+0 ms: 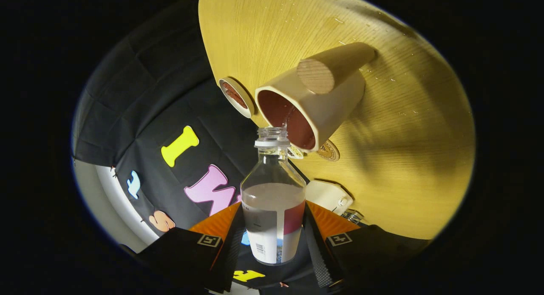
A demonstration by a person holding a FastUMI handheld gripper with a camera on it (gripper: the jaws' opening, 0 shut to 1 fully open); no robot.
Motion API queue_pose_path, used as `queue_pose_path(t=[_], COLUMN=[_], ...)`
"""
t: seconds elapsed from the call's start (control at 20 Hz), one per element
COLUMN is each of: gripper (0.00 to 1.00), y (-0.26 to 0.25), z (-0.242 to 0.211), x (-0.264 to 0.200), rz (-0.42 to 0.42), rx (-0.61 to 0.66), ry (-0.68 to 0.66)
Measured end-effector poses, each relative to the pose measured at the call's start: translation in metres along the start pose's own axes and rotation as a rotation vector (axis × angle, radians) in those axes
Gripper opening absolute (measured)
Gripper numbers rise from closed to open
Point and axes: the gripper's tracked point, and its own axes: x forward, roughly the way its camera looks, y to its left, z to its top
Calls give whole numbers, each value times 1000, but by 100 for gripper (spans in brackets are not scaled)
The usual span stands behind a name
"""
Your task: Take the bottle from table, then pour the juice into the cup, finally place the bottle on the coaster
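My gripper [273,220] is shut on a clear bottle [273,176], one finger pressing on each side of its labelled lower body. The bottle is uncapped and holds pale juice up to about its shoulder. The whole view is tipped, so the yellow wooden table [403,129] stands like a wall to the right. The bottle's open neck [272,135] sits right at the rim of a cream cup [327,103] with a thick wooden handle [335,65] and a reddish inside. Beside the cup, on the side away from its handle, lies a round cream-rimmed coaster [235,97] with a brown centre.
A small round gold sticker [327,151] lies on the table just by the cup. A white boxy object [328,195] and a small metal piece [351,216] sit at the table's edge near my fingers. Droplets [340,21] speckle the wood beyond the cup.
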Motion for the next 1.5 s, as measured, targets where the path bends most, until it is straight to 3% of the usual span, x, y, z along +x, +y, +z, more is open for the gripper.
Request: queue_pose_path(t=[0.45,0.65,0.85,1.1,1.5], gripper=[75,75,75,75,75], y=[20,31,25,18,20], z=[7,14,9,-2,-26], x=[4,1,5,9,0], rz=[24,51,26,-3,-24], rx=[201,226,221,166,-189], ry=[-55,-84,-71,-49,0])
